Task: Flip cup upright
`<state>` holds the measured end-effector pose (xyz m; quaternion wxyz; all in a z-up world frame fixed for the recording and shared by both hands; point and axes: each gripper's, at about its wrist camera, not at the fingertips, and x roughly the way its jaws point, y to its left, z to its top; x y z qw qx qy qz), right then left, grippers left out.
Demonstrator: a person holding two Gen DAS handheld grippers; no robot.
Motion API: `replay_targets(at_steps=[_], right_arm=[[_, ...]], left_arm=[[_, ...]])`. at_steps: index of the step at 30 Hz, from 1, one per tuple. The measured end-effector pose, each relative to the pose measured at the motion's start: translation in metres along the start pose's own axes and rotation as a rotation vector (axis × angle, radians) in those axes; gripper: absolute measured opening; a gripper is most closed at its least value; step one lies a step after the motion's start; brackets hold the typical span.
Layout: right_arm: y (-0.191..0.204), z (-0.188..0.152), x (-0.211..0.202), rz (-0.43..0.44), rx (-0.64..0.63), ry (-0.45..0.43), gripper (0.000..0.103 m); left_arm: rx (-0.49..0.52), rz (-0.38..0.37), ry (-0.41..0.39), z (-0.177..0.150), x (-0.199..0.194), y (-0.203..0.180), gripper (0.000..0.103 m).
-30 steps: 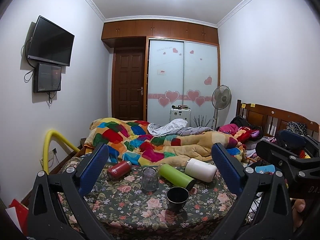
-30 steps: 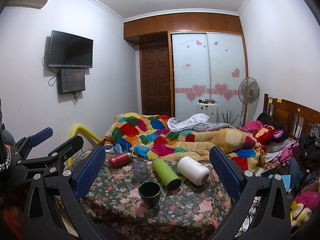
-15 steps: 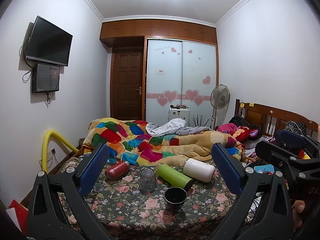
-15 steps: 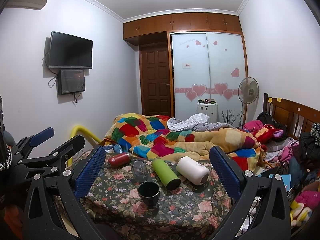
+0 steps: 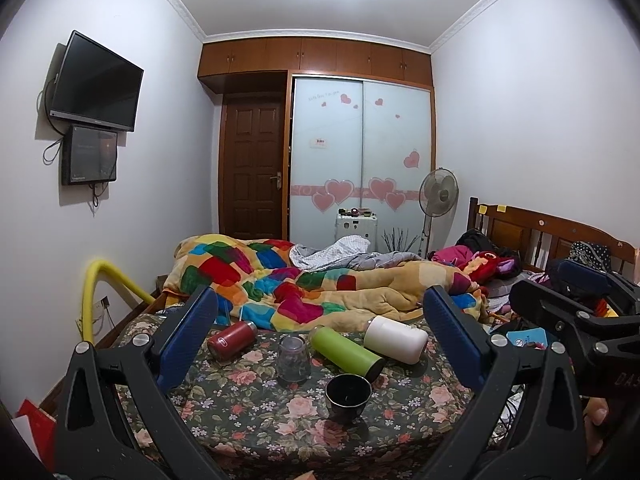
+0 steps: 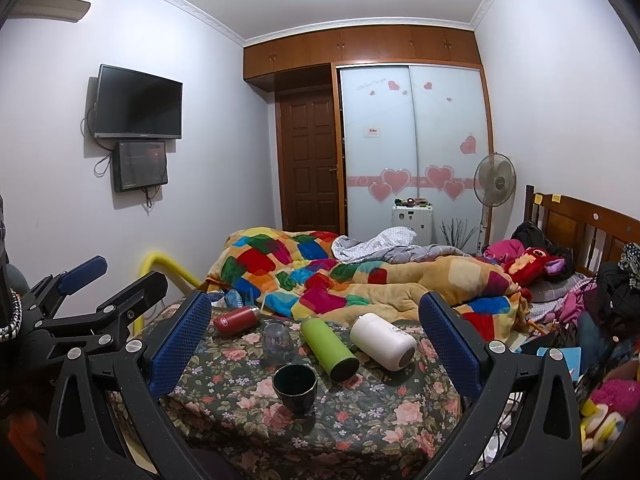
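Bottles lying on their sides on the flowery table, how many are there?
3. The red bottle lies at the back left, the green bottle in the middle, and the white bottle at the back right. None seem hidden.

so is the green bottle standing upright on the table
No, the green bottle lies on its side on the floral table.

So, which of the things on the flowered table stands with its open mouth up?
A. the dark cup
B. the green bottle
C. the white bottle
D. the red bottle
A: the dark cup stands upright with its open rim on top, while the green bottle, white bottle and red bottle all lie on their sides on the table.
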<state>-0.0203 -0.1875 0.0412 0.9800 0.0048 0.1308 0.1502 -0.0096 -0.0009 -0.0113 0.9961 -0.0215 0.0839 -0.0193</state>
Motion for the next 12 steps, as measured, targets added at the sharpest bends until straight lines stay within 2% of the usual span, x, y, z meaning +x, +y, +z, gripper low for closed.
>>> replay_targets(at_steps=[12], right_arm=[[-0.0010,0.0012,0.0063,-0.009,0.000,0.019,0.103]], left_arm=[[-0.008,-0.006,0.005,-0.0029,0.0028,0.0098,0.103]])
